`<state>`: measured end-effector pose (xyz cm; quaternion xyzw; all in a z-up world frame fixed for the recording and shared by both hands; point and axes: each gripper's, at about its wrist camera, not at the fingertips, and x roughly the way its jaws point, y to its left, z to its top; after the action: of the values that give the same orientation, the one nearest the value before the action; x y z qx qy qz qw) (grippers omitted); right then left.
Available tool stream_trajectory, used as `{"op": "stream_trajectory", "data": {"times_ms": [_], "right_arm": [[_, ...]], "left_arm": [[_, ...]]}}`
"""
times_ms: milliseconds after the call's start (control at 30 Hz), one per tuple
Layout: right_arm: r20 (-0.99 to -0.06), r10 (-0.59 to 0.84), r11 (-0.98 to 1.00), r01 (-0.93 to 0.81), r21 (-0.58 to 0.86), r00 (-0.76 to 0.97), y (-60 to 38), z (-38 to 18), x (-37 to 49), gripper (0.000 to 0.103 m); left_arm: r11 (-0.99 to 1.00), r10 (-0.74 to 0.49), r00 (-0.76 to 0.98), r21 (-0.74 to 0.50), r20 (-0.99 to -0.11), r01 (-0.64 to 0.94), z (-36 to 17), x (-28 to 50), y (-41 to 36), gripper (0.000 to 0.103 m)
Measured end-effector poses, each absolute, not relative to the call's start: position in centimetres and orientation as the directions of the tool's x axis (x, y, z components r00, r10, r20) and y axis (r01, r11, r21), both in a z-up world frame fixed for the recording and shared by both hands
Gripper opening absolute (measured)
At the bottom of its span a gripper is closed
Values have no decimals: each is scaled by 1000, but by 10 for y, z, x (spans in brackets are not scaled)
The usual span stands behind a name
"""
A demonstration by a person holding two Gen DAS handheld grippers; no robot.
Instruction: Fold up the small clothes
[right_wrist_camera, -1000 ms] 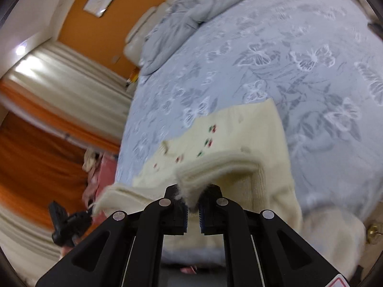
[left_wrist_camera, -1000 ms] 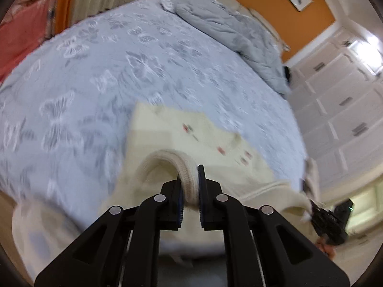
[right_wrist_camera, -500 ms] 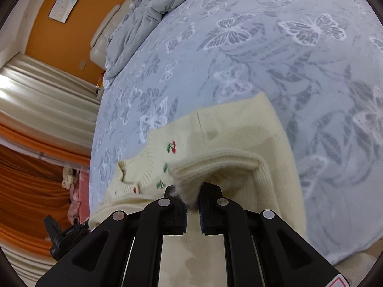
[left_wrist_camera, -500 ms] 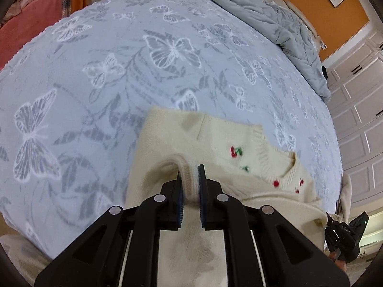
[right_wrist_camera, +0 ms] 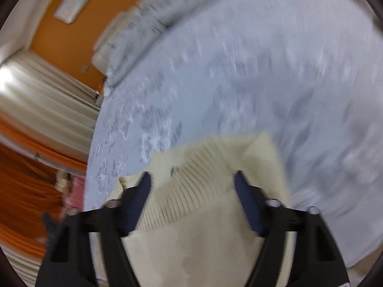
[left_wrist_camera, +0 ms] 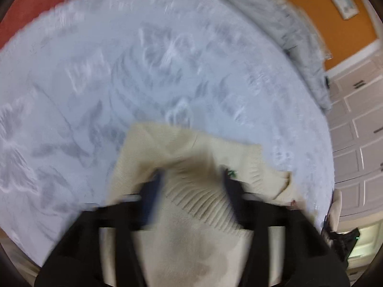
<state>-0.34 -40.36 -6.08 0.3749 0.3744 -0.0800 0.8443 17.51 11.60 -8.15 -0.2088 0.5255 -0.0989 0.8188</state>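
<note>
Covering the butterfly-print bedspread (left_wrist_camera: 167, 76), a cream sweater (left_wrist_camera: 191, 227) lies beneath both grippers' spread, empty jaws.

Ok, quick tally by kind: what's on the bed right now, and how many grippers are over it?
Cream knitted sweaters: 1, lying folded on the bedspread
Grey duvets: 1, bunched at the far end
Grippers: 2, left gripper and right gripper, both open above the ribbed hem
Total: 4

Left gripper (left_wrist_camera: 191, 179) and right gripper (right_wrist_camera: 192, 179): fingers spread wide apart
</note>
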Motion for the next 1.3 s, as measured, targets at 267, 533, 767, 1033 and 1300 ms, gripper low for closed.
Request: {"op": "stream_trajectory", "data": {"times_ms": [267, 533, 767, 1033, 1300], "right_arm": [[-829, 109, 856, 373, 359, 548, -386, -85, 20, 75], [-776, 176, 838, 321, 441, 605, -377, -70, 28, 10], [-807, 130, 806, 413, 424, 576, -405, -79, 57, 10], [-829, -87, 850, 475, 227, 552, -383, -60, 42, 25], [-764, 250, 902, 145, 407, 595, -238, -41, 55, 18]], "left_arm": [[939, -343, 442, -318, -829, 134, -75, 163, 113, 92], [928, -359, 366, -370, -859, 40, -92, 178, 119, 8], [947, -310, 412, -316, -857, 55, -62, 213, 114, 9], [987, -157, 433, -129, -887, 93, -81, 199, 96, 22], [985, -156, 458, -106, -875, 133, -47, 155, 66, 43]]}}
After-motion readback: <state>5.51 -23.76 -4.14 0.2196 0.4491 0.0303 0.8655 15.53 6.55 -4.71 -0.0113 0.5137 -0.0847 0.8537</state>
